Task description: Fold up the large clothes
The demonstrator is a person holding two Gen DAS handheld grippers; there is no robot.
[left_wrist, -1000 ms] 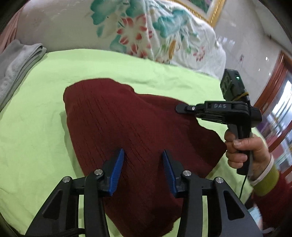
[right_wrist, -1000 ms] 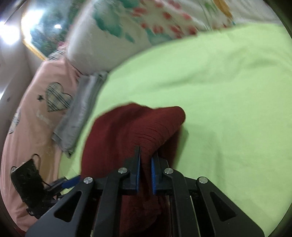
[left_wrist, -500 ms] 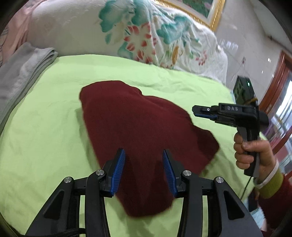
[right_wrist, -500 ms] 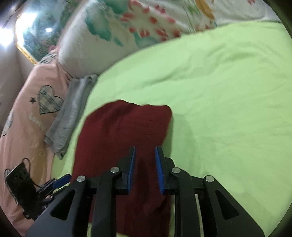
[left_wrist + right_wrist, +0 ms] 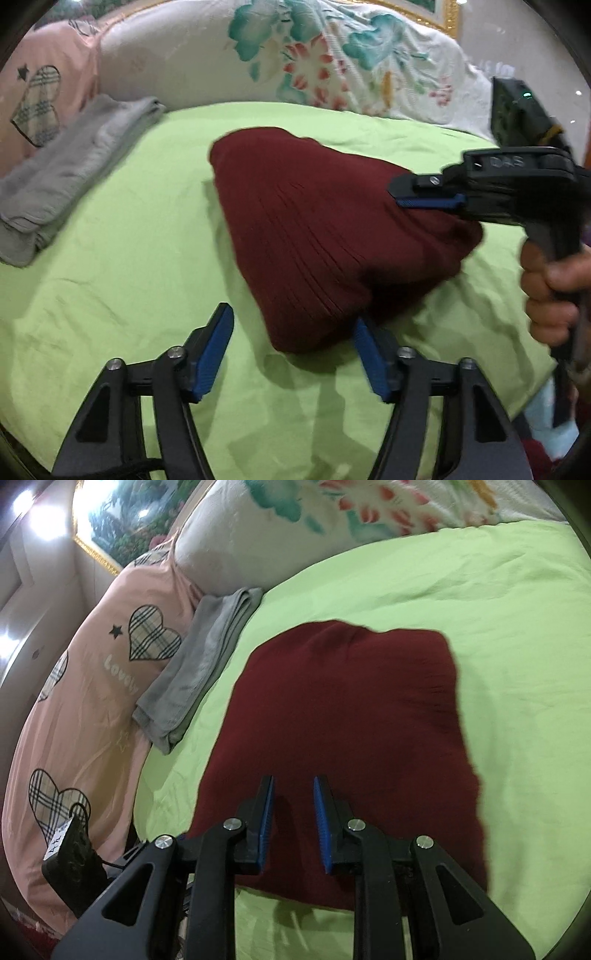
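A dark red knitted garment (image 5: 321, 236) lies folded on the light green bedsheet (image 5: 122, 266); it also shows in the right wrist view (image 5: 347, 716). My left gripper (image 5: 293, 325) is open and empty, its fingers at the garment's near corner. My right gripper (image 5: 293, 797) is open and empty, held just above the garment's near part. The right gripper also shows in the left wrist view (image 5: 428, 192), over the garment's right edge, held by a hand.
A folded grey cloth (image 5: 70, 173) lies at the left of the sheet; it also shows in the right wrist view (image 5: 199, 664). A floral pillow (image 5: 314, 62) and a pink quilt with hearts (image 5: 85, 686) lie behind. A black device (image 5: 74, 864) sits at the bed's edge.
My right gripper opened and let go of the red garment, which dropped flat into a fold. Both grippers drew back towards the near edge; the left opened wider.
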